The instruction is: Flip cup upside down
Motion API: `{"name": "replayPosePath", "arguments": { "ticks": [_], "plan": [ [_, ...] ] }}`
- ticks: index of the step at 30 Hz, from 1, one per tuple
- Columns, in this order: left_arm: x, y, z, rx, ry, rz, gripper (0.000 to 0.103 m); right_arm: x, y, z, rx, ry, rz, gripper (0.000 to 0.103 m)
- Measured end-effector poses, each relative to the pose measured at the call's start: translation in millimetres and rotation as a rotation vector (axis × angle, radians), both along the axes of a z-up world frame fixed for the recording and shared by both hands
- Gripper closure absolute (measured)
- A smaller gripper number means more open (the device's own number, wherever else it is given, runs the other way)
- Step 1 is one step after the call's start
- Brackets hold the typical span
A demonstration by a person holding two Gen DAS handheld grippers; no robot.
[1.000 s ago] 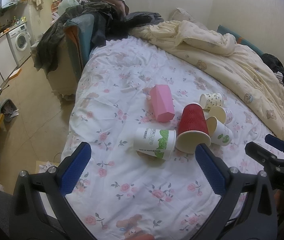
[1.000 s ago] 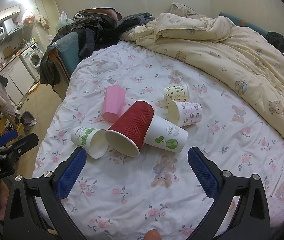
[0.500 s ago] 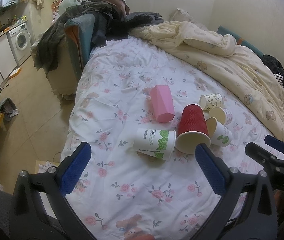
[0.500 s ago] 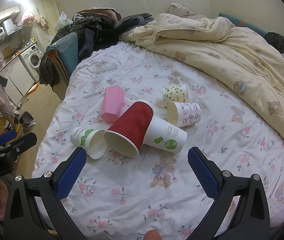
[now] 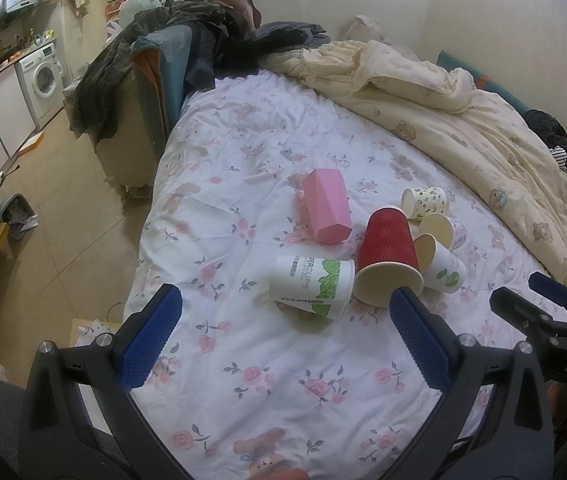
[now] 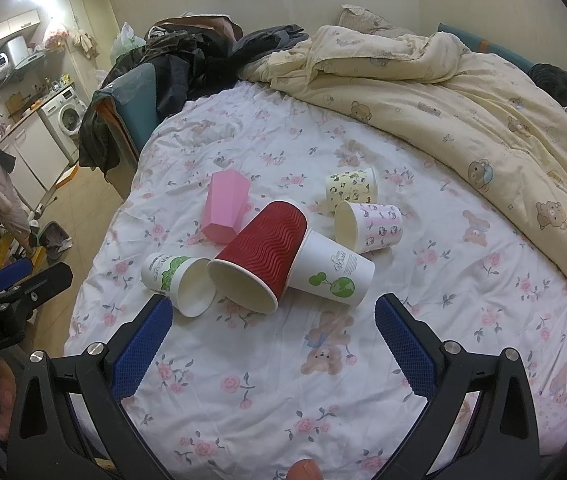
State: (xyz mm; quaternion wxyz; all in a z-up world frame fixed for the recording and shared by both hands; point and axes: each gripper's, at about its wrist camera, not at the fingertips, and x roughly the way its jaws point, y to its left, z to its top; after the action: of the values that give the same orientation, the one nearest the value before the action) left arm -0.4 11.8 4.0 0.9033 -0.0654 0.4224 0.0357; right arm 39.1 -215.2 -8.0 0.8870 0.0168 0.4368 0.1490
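Lying on their sides in a tight cluster mid-bed are six cups: the red cup (image 6: pixel 257 258) in the middle, mouth toward the cameras, touching the green-print cup (image 6: pixel 175 280) on its left and the tree cup (image 6: pixel 333 270) on its right. The pink cup (image 6: pixel 225 206) lies just behind, the bear cup (image 6: pixel 369 226) and the yellow cup (image 6: pixel 350 188) farther back to the right. The left gripper (image 5: pixel 283 340) and the right gripper (image 6: pixel 273 344) both hover near the cluster, fingers spread wide and holding nothing. Bare floral sheet (image 6: pixel 243 380) runs between the cups and the fingers and to the right toward the rumpled duvet (image 6: pixel 483 100). The bed's left edge drops to the floor (image 5: pixel 63 200) close to the green-print cup.
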Motion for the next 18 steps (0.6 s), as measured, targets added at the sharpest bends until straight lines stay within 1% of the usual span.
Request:
{"name": "replayPosePath", "arguments": {
  "ticks": [5, 6, 9, 12, 14, 16, 18],
  "plan": [
    [5, 5, -1, -0.004, 0.022, 0.010, 0.000, 5, 5, -8, 0.006, 0.026, 0.008, 0.000],
    [7, 7, 0, 0.002, 0.026, 0.017, 0.000, 8, 7, -10, 0.005, 0.038, 0.017, 0.000],
    [13, 17, 1, 0.003, 0.035, 0.059, 0.000, 22, 19, -5, 0.003, 0.077, 0.051, 0.000],
    [16, 30, -3, -0.003, 0.062, 0.112, 0.000, 50, 36, -5, 0.030, 0.153, 0.118, 0.000],
    [18, 37, -6, 0.007, 0.083, 0.140, 0.000, 73, 50, -8, 0.037, 0.215, 0.164, 0.000],
    [19, 46, -8, 0.012, 0.098, 0.172, 0.000, 97, 67, -15, 0.015, 0.265, 0.196, 0.001],
    [19, 54, -10, -0.003, 0.103, 0.197, 0.000, 115, 80, -21, 0.010, 0.300, 0.215, 0.001]
  ]
}}
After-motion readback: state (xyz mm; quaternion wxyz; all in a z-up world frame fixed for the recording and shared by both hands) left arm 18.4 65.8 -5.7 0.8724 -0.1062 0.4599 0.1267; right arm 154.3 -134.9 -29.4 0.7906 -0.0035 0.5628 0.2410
